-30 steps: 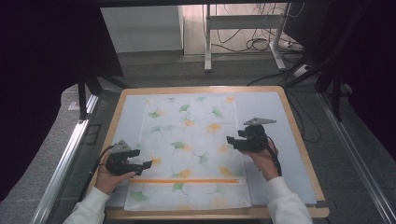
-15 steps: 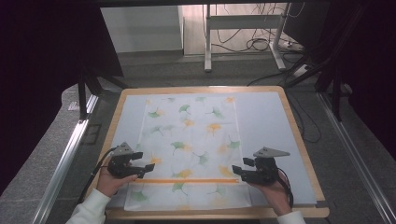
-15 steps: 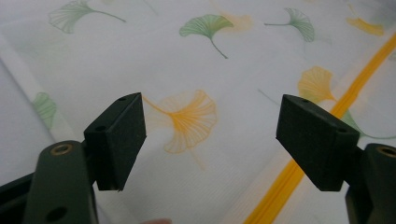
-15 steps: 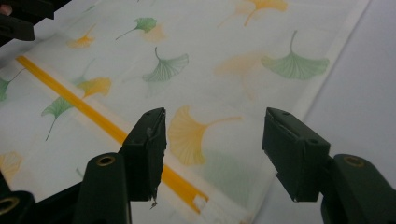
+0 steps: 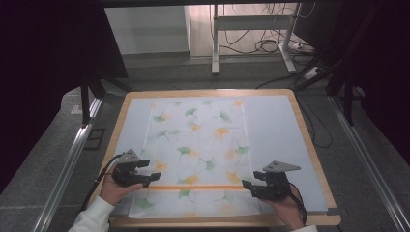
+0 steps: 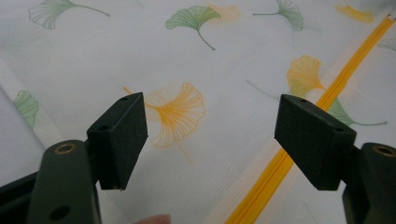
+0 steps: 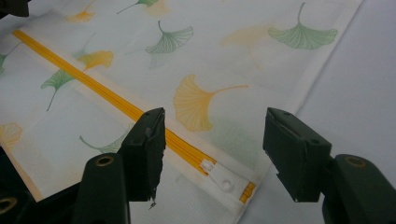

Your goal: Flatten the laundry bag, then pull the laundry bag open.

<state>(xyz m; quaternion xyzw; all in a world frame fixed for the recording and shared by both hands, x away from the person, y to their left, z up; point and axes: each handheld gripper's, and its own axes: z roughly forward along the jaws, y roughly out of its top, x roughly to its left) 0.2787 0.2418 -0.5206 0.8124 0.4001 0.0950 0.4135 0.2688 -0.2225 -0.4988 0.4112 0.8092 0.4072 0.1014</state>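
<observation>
You held both grippers low over the ginkgo-print cloth bag [image 5: 198,154], which lay flat on the pale mat [image 5: 280,135] of the wooden worktop [image 5: 309,145], its orange zipper [image 5: 193,187] running across the end nearest you. The left gripper [image 5: 153,177] stood with its fingers [image 6: 119,137] wide apart and holding nothing, an orange leaf print between them and the zipper passing just inside the right-hand finger. The right gripper [image 5: 247,186] was likewise spread wide and empty (nothing touched either pad), its fingers [image 7: 147,147] set to either side of the zipper's closed end.

By the look of it, the bag was thin, soft and very light: it would crumple and drape rather than hold a shape, and a pinch on the open weave might slip or drag the whole piece across the mat. The firmer places to take hold seemed to be the stitched hem beside the zipper and the white zipper pull [image 7: 219,176], which lay between the right gripper's fingers, closer to the left one.

The right gripper view gave you that pull tab and the bag's corner against the bare mat; from the high view the tab was too small to make out. The high view alone laid out the whole bag and both hands at its near corners.
</observation>
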